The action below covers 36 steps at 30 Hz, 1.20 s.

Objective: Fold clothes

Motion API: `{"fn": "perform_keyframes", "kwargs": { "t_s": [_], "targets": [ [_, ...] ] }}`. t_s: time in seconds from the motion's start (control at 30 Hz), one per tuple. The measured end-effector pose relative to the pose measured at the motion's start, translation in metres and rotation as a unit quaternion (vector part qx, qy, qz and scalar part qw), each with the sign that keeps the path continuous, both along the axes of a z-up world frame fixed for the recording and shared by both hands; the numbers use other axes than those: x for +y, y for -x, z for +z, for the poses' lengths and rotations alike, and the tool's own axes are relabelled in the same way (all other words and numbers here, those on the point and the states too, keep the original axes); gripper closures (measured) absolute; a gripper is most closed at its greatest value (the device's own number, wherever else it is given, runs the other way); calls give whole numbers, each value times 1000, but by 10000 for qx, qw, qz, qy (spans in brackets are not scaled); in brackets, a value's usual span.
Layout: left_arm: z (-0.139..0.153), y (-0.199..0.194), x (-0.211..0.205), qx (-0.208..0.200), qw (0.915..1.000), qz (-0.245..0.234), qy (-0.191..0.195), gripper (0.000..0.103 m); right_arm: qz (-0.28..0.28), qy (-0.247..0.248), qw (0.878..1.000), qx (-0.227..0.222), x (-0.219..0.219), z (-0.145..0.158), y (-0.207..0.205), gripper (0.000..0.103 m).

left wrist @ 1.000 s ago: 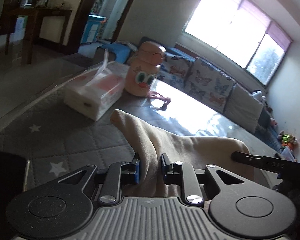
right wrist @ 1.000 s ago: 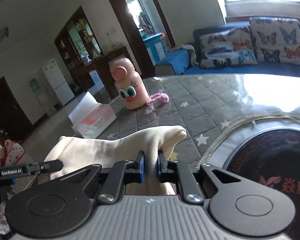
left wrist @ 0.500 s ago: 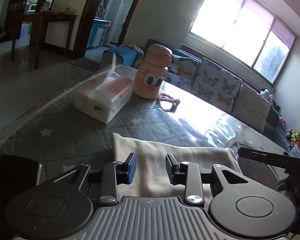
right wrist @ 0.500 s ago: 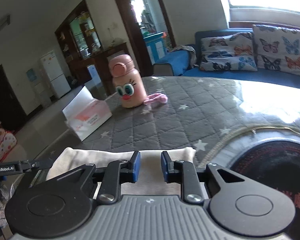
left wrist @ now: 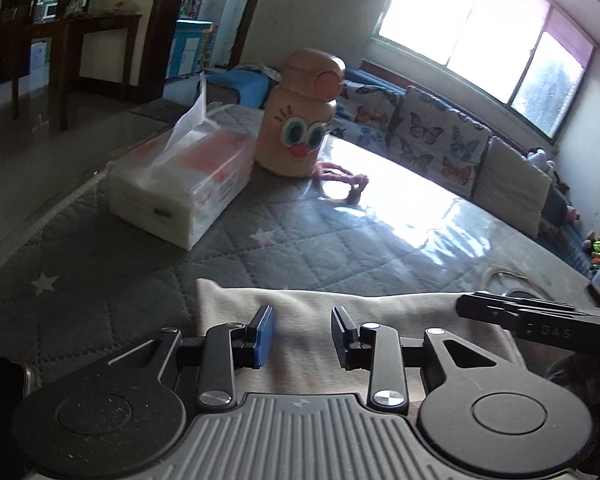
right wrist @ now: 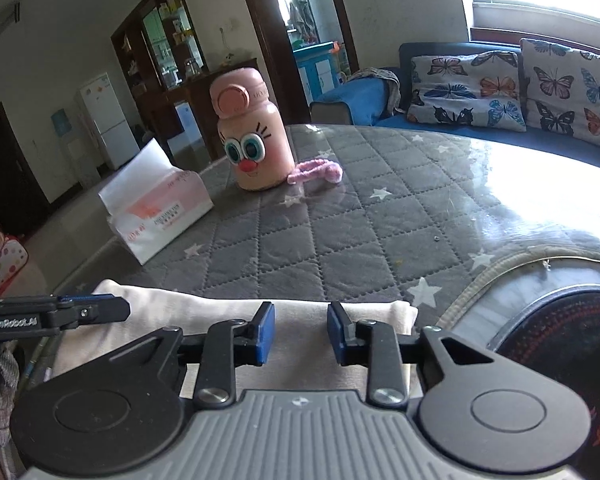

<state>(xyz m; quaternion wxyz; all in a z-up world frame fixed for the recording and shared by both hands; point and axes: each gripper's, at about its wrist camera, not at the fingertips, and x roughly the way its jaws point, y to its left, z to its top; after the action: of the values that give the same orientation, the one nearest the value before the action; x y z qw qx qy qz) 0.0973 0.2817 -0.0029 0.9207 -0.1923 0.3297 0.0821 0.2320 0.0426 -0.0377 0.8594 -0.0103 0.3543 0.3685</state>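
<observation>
A cream cloth (left wrist: 300, 312) lies folded flat on the grey quilted table cover (left wrist: 292, 236), at the near edge. My left gripper (left wrist: 302, 330) is open just above the cloth's left part, holding nothing. My right gripper (right wrist: 300, 328) is open above the cloth (right wrist: 204, 310) near its right end, also empty. The right gripper's finger shows at the right in the left wrist view (left wrist: 540, 324). The left gripper's finger shows at the left in the right wrist view (right wrist: 52, 314).
A tissue pack (left wrist: 180, 184) and a pink cartoon-face bottle (left wrist: 300, 128) with a pink strap (left wrist: 340, 178) stand farther back on the table. A dark round mat (right wrist: 560, 328) lies to the right. A sofa with butterfly cushions (right wrist: 500, 88) is behind.
Both grippers held the cloth lifted one second ago. They laid it down flat, opened and let go, and the jaws have spread wider since.
</observation>
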Motion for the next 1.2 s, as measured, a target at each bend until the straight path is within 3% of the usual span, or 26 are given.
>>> {"fn": "perform_keyframes", "kwargs": {
  "t_s": [0.13,0.27,0.43,0.93,1.2],
  "targets": [
    [-2,5,3,3,10000,66,21,67,26,99,9999,-4,7,-7,-5,71],
    [8,15,-12,-162,9996,-158,-174,61,227,212,9992,-254,11,-2,8,53],
    [11,26,-36,-174,9974,-513,-474,61,648,345,9961,-482,20,2,33,45],
    [-3,71,-53,30,9935,-763,-840,59,1558,781,9817,-767,36,-7,104,39],
    [6,92,-44,-79,9950,-566,-820,58,2200,473,9719,-693,40,5,127,34]
  ]
}}
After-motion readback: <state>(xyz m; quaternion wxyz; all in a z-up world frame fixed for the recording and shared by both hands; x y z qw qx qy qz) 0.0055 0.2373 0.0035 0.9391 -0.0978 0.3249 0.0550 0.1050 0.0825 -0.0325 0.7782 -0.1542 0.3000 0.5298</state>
